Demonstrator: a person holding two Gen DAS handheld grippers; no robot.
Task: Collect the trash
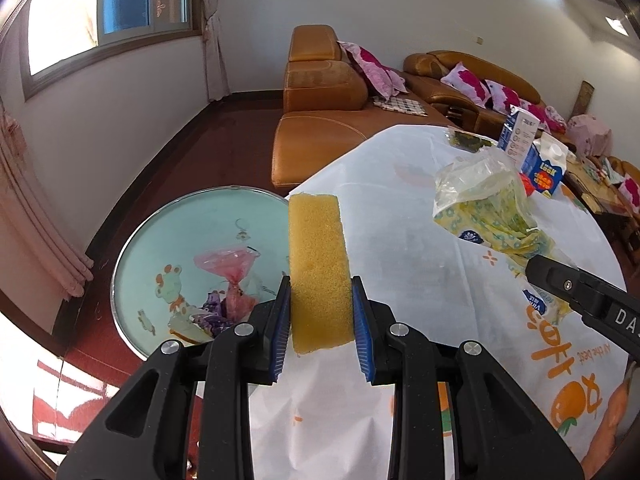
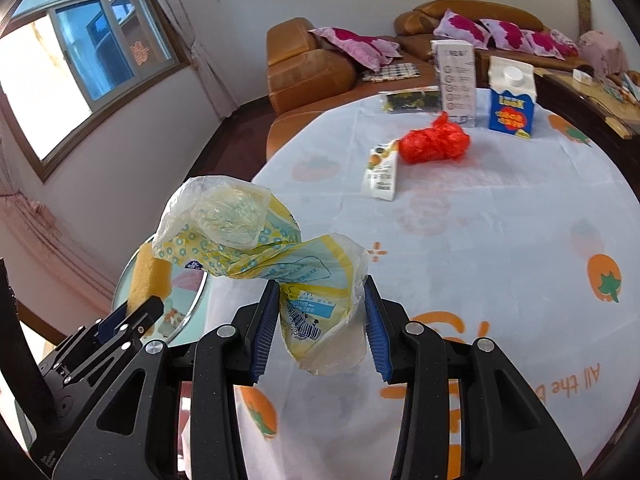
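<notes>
Basically the coming move turns on one thing: the round teal basin [image 1: 160, 248], already holding bits of trash incl. a pink bag [image 1: 228, 272], sits lower than the bench [image 1: 420, 280] and off its left edge, so both loads have to travel left and then down. The left claw [image 1: 321, 332] is clamped on a yellow sponge [image 1: 318, 264], pads pressing its lower part; the sponge's long axis runs straight out away from the claw, its far end poking past the bench edge w/ the basin rim just beside it in left wrist view. So the left hand is the nearer one, prob. first to drop. The right claw [image 2: 322, 330] grips a crumpled yellow-and-clear plastic wrapper [image 2: 260, 256] by its lower end; the rest of the wrapper twists up and to the left from the jaws, hanging over the bench near its left edge, w/ the basin partly hidden behind it and the sponge. Right hand thus needs more leftward travel, and the left claw lies between it and the basin. More trash waits further back on the bench: a red bag [image 2: 434, 142], a small carton [image 2: 382, 176], a blue milk carton [image 2: 512, 98].
</notes>
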